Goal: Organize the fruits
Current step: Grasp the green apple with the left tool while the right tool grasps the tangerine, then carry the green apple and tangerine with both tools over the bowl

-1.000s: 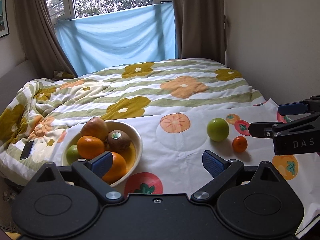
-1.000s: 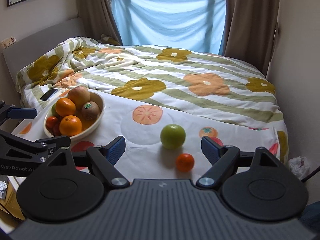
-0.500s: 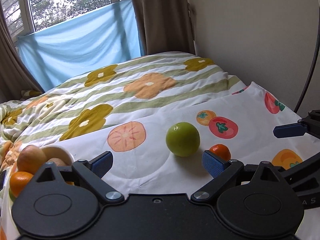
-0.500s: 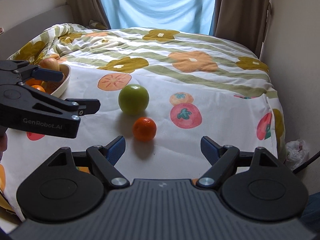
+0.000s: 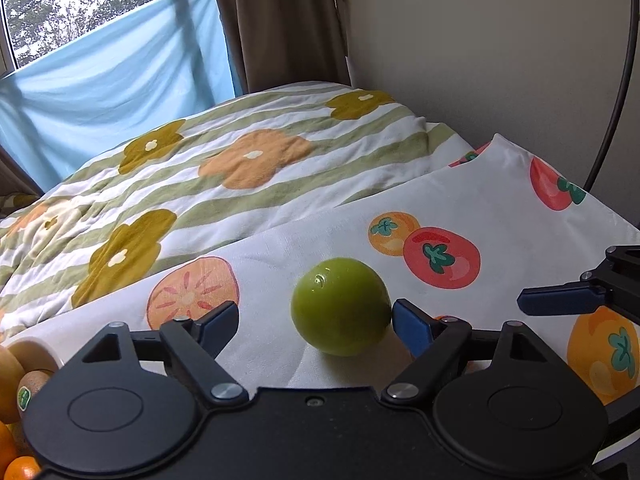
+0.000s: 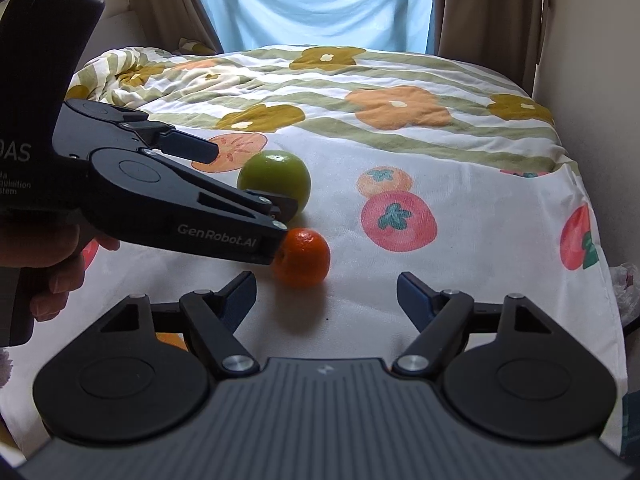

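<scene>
- Left gripper (image 5: pixel 316 316) is over the fruit-print cloth (image 5: pixel 500 208) on the bed; green apple (image 5: pixel 341 306) sits between its fingers (image 5: pixel 408 322)
- Right-hand finger is just beside the apple, can't tell if it touches; the other finger stands clear of it, so nothing is grasped
- Left jaws have just been closing, still wide apart
- Seen from the right wrist, the left gripper (image 6: pixel 248 184) comes in from the left edge and straddles the apple (image 6: pixel 276 176); one finger (image 6: pixel 188 148) is on its far side, the other on its near side
- A hand (image 6: pixel 44 256) holds that gripper's handle at the left edge
- Right gripper (image 6: pixel 326 296) is released, fingers (image 6: pixel 412 296) spread; its jaws have just been closing too
- Tangerine (image 6: pixel 305 256) lies on the cloth (image 6: pixel 460 280) just ahead of the right fingertips, a bit left of centre, not between the pads, untouched
- Tangerine sits just beside the apple, nearer the right camera; the left gripper's near finger overlaps its left edge, contact unclear
- In the left wrist view only a sliver of the tangerine (image 5: pixel 440 317) shows behind the finger
- Bottom-left corner of the left view: kiwi (image 5: pixel 32 388) with a green sticker and oranges (image 5: pixel 8 372), cut off by the frame
- Striped flower duvet (image 5: pixel 240 152) covers the rest of the bed
</scene>
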### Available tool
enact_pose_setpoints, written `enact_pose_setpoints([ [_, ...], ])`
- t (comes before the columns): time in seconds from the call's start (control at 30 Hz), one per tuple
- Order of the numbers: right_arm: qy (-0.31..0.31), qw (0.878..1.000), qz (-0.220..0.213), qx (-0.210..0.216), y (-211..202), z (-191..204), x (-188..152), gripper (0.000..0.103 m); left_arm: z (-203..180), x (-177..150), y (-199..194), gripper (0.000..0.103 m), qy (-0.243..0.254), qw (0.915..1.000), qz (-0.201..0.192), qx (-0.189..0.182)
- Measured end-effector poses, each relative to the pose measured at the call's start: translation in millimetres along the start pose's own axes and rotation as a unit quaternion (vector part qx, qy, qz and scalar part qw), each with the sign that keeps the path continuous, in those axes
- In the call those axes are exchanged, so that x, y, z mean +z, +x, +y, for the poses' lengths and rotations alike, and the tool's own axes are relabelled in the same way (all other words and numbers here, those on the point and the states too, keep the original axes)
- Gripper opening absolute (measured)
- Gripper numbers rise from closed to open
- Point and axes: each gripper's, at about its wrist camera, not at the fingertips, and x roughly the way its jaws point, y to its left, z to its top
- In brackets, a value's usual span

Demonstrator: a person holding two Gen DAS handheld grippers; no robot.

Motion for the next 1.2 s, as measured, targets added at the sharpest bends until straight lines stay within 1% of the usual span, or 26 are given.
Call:
enact_pose_setpoints([
  [0.03,-0.001,1.000,0.002,0.001,2,1,0,0.088,-1,0,1,0.086,0.005,1.0000,0.001,-0.003],
  [0.1,-0.004,1.000,0.004,0.001,5,4,0,0.085,-5,0,5,0.079,0.009,0.9998,0.007,-0.017],
  [0.17,-0.002,1.000,0.007,0.003,8,4,0,0.081,-6,0,7,0.067,0.007,0.9996,0.006,-0.026],
  [0.2,0.001,1.000,0.008,0.005,10,5,1,0.080,-7,2,8,0.064,0.007,0.9995,0.008,-0.029],
  [0.23,0.004,1.000,0.008,0.005,11,5,1,0.080,-7,2,9,0.063,0.004,0.9996,0.008,-0.028],
  [0.4,0.007,1.000,0.007,0.007,16,5,4,0.078,-6,1,7,0.062,0.009,0.9994,0.009,-0.033],
  [0.47,0.005,1.000,0.006,0.007,18,6,5,0.075,-4,0,6,0.062,0.009,0.9995,0.010,-0.027],
  [0.63,-0.005,1.000,0.004,0.007,22,9,6,0.070,5,-6,2,0.062,0.003,0.9998,0.015,-0.013],
  [0.8,-0.018,1.000,0.004,0.012,24,12,6,0.062,11,-12,-3,0.062,-0.006,0.9998,0.018,-0.001],
  [0.87,-0.020,1.000,0.003,0.011,25,13,7,0.054,13,-15,-6,0.062,-0.011,0.9997,0.019,0.003],
  [0.93,-0.024,1.000,0.004,0.010,25,14,7,0.051,14,-18,-9,0.062,-0.013,0.9997,0.020,0.008],
  [1.07,-0.024,1.000,0.001,0.014,23,14,7,0.051,18,-22,-17,0.062,-0.025,0.9994,0.018,0.019],
  [1.2,-0.028,0.999,-0.004,0.021,16,16,10,0.051,23,-25,-32,0.062,-0.047,0.9982,0.009,0.037],
])
